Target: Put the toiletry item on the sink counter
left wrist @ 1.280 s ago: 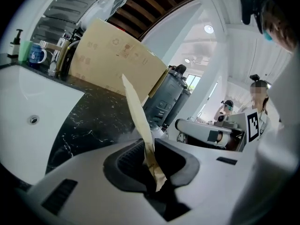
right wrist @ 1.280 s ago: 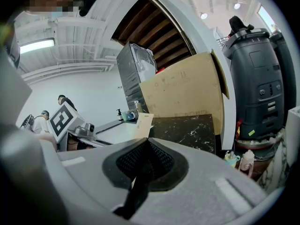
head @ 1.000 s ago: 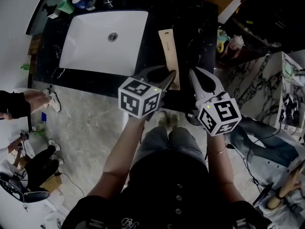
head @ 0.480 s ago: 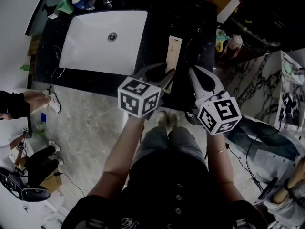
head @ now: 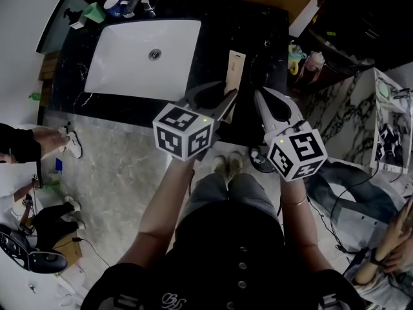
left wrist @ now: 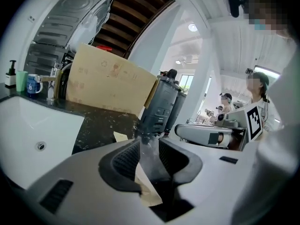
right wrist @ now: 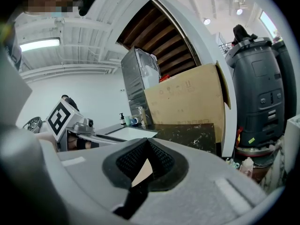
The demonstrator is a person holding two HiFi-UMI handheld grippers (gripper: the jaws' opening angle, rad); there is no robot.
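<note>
l gripper (head: 227, 101) clamped on a flat tan rectangular packet (head: 235, 70); print too small to read. packet sits over the black, white-veined stone counter (head: 266, 36), just right of the white rectangular basin (head: 129, 53). r gripper (head: 261, 98) jaws pressed together at the tips.

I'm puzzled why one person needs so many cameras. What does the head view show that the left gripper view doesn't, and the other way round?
Head view only: the packet's whole length over the black counter, the holder's arms and legs, and the floor. Left gripper view only: the left gripper's ribbed pads shut on the packet's end, seen close up, plus ceiling lights. Both: the white sink, the blue mug and the right gripper.
</note>
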